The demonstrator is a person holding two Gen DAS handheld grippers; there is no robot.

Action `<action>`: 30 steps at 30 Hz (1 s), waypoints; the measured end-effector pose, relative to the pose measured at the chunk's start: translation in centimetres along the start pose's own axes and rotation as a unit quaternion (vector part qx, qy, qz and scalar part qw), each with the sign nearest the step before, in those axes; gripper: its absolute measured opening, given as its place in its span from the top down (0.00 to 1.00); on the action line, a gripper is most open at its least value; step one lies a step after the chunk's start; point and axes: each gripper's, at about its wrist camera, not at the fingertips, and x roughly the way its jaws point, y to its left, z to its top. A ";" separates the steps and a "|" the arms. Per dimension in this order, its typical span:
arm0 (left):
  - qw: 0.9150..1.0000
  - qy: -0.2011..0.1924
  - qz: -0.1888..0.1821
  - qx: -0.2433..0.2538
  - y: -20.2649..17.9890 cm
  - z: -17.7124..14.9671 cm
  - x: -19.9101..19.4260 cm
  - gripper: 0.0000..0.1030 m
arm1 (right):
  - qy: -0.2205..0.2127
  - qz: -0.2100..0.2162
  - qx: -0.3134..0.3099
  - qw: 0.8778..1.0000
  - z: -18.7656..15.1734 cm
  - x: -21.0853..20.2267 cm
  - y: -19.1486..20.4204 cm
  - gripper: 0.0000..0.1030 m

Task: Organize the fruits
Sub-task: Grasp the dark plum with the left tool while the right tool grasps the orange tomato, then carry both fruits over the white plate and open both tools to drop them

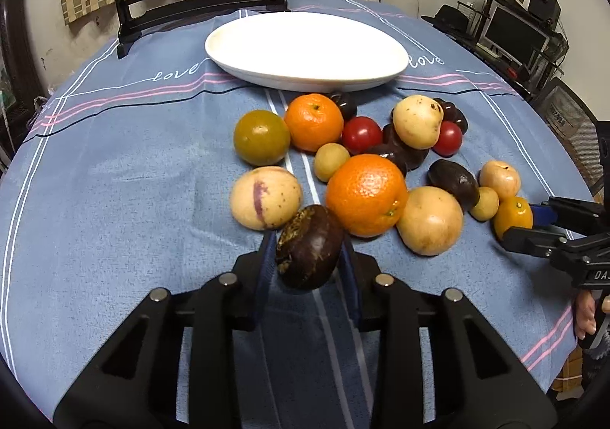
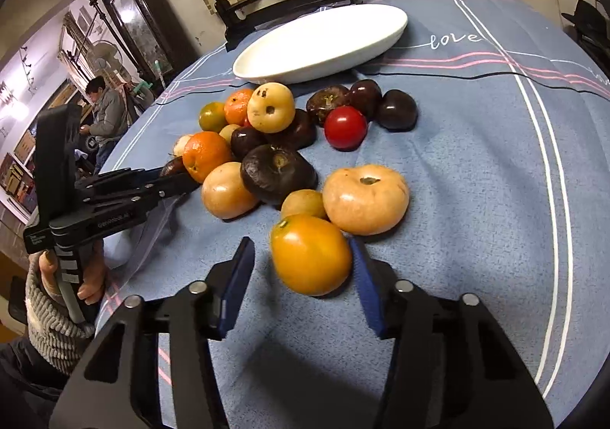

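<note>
Left wrist view: the left gripper [image 1: 307,252] is clamped on a dark brown fruit [image 1: 309,247], both pads against its sides. Just ahead lie a big orange [image 1: 366,195] and a pale speckled fruit [image 1: 265,197] — beyond them, the white dish [image 1: 305,48] on the blue tablecloth [image 1: 114,200].

Right wrist view: the right gripper [image 2: 303,269] stands open around a yellow-orange fruit [image 2: 310,254] — one pad near its right side, the left pad apart. A peach-coloured fruit [image 2: 366,198] sits just ahead.
</note>
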 end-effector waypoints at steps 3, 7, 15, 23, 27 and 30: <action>1.000 -0.002 -0.001 0.001 0.0 -0.1 -0.1 0.73 | 0.000 -0.004 -0.001 1.000 -0.2 -0.1 0.0 0.59; 1.000 -0.007 -0.007 -0.001 -0.1 -0.3 -0.3 0.73 | -0.001 -0.009 -0.003 1.000 -0.3 0.0 0.2 0.60; 0.999 -0.050 -0.013 -0.001 -0.1 1.6 -3.8 0.73 | -0.039 0.014 -0.005 0.999 1.6 -3.4 0.8 0.60; 0.996 -0.087 0.019 -0.012 0.1 11.9 -3.1 0.73 | -0.112 -0.027 -0.035 0.993 12.5 -4.2 2.4 0.60; 0.997 -0.055 0.027 -0.047 1.5 14.4 2.2 0.73 | -0.075 -0.036 -0.015 0.996 16.7 2.2 1.5 0.60; 0.997 -0.038 0.021 -0.058 2.3 14.7 4.5 0.73 | -0.050 -0.042 -0.007 0.998 18.6 6.2 0.6 0.60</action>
